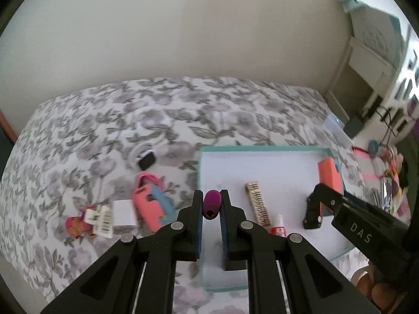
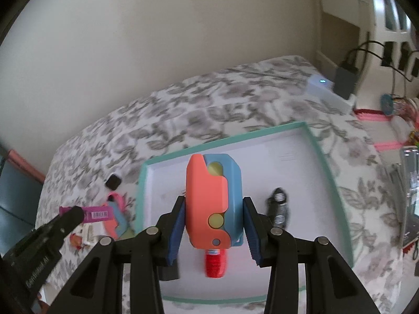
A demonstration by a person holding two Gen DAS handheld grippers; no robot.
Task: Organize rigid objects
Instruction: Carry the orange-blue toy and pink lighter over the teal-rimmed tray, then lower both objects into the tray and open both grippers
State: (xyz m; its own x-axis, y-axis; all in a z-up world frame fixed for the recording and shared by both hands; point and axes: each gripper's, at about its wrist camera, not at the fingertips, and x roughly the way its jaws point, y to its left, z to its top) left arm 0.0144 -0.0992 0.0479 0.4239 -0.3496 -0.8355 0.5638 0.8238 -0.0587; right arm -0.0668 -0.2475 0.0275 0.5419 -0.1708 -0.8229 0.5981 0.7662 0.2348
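The left tongs (image 1: 212, 206) pinch a small purple oval plastic piece (image 1: 211, 204) with a dark hole in its near end; the blue pads press on both its sides, and it hangs over the left edge of the shallow white tray with a teal rim (image 1: 200, 167). The right tongs (image 2: 213, 225) stand partly spread around a chunky coral-and-blue plastic block with yellow round studs (image 2: 207, 204), gripped across its width and held above the tray's white floor.

The tray lies on a bed under a grey floral cover (image 1: 104, 120). The left wrist view shows what lies outside the tray: a second coral-and-blue plastic block (image 1: 149, 204) beside a white card (image 1: 125, 213), a small pink toy figure with printed labels (image 1: 78, 225), and a black square object (image 1: 146, 161) further back. Inside the tray it shows a long beige patterned strip (image 1: 258, 202) and a small glue bottle with a red label (image 1: 278, 229). The right tongs appear there from the side, and the block in them is mostly hidden.

The right wrist view adds a dark, glittery oblong thing (image 2: 279, 206) on the tray floor, too blurred to name, and a red ribbed cap (image 2: 215, 263) just below the held block. There the left tongs' tip overlaps a magenta barcoded card (image 2: 98, 213).
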